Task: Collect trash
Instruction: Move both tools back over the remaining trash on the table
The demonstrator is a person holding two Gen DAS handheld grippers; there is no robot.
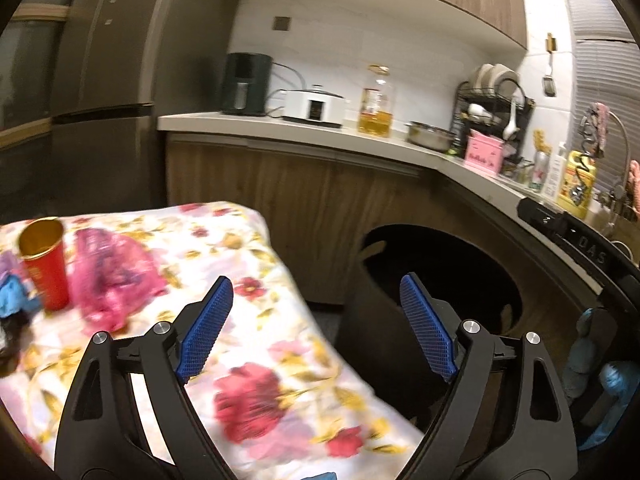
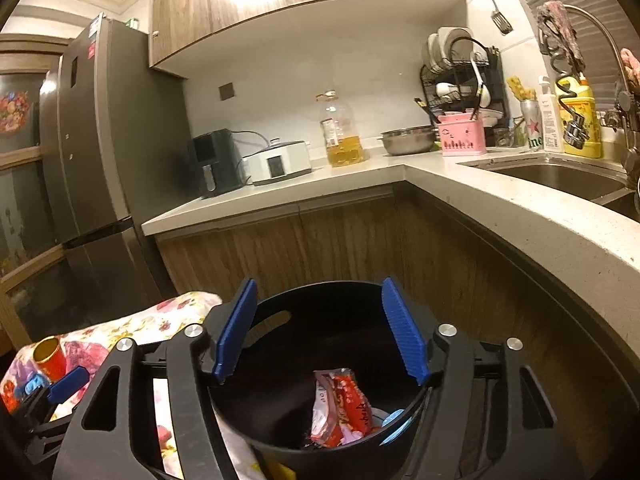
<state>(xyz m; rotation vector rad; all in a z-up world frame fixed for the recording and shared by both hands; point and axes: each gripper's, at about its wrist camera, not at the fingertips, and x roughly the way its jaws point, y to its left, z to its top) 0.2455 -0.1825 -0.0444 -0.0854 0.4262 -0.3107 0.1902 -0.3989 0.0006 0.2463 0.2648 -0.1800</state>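
Note:
A red cup with a gold inside stands on the floral-clothed table, beside a crumpled pink plastic bag and a blue scrap. My left gripper is open and holds nothing, straddling the table's right edge and the black bin. In the right wrist view my right gripper is open above the bin, nothing between its pads. A red snack wrapper and something blue lie in the bin. The cup shows at lower left.
An L-shaped counter wraps behind and right of the bin, with a sink, an oil bottle, a steel bowl, a pink caddy and a dish rack. A grey fridge stands at left.

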